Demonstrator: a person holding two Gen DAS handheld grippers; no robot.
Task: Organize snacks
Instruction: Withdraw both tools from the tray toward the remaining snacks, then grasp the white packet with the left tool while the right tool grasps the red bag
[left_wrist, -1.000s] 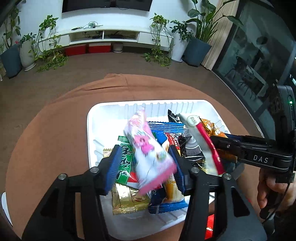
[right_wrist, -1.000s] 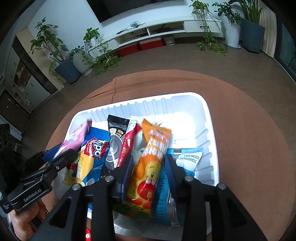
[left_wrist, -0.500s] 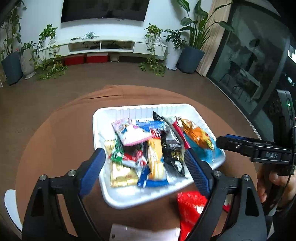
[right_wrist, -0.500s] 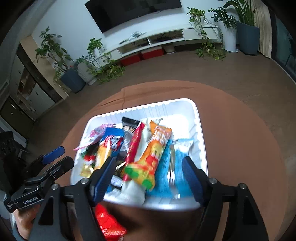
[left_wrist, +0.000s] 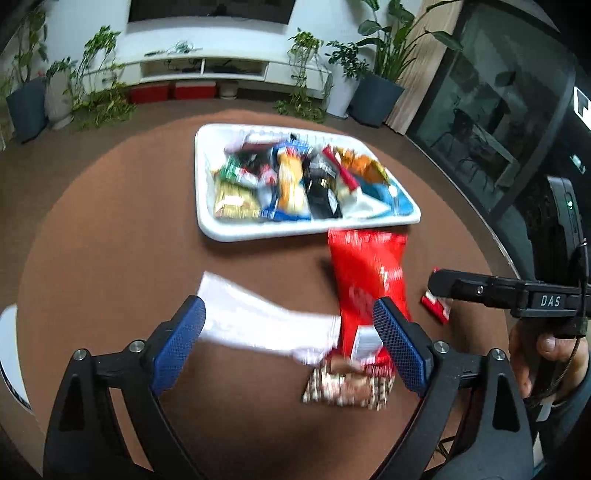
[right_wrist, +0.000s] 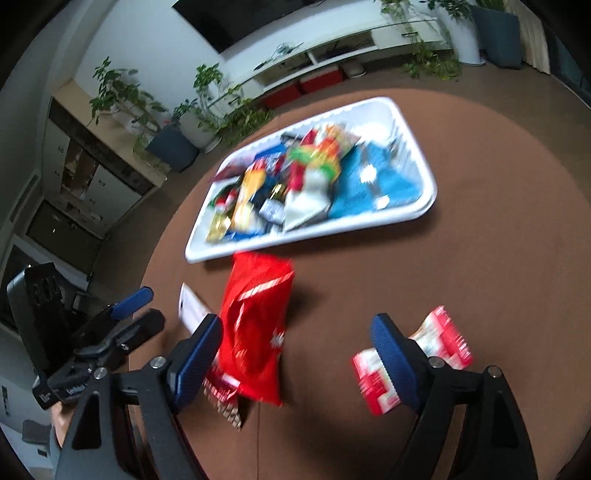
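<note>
A white tray (left_wrist: 310, 230) (right_wrist: 424, 206) full of several snack packets stands on the round brown table. In front of it lie a big red bag (left_wrist: 369, 273) (right_wrist: 255, 325), a white packet (left_wrist: 258, 321) (right_wrist: 192, 310), a brown patterned packet (left_wrist: 347, 387) and a small red-and-white packet (right_wrist: 439, 343) (left_wrist: 436, 310). My left gripper (left_wrist: 290, 343) is open and empty above the white packet and the red bag. My right gripper (right_wrist: 295, 350) is open and empty between the red bag and the small red-and-white packet.
The table (left_wrist: 110, 240) is round with a brown cloth. A white object (left_wrist: 7, 354) shows at its left edge. Potted plants (left_wrist: 373, 88) and a low TV shelf (left_wrist: 207, 70) stand far behind on the floor.
Both grippers let go of their packets into the tray, opened wide, and pulled back toward the near side of the table, bringing the loose packets in front of the tray into view.
</note>
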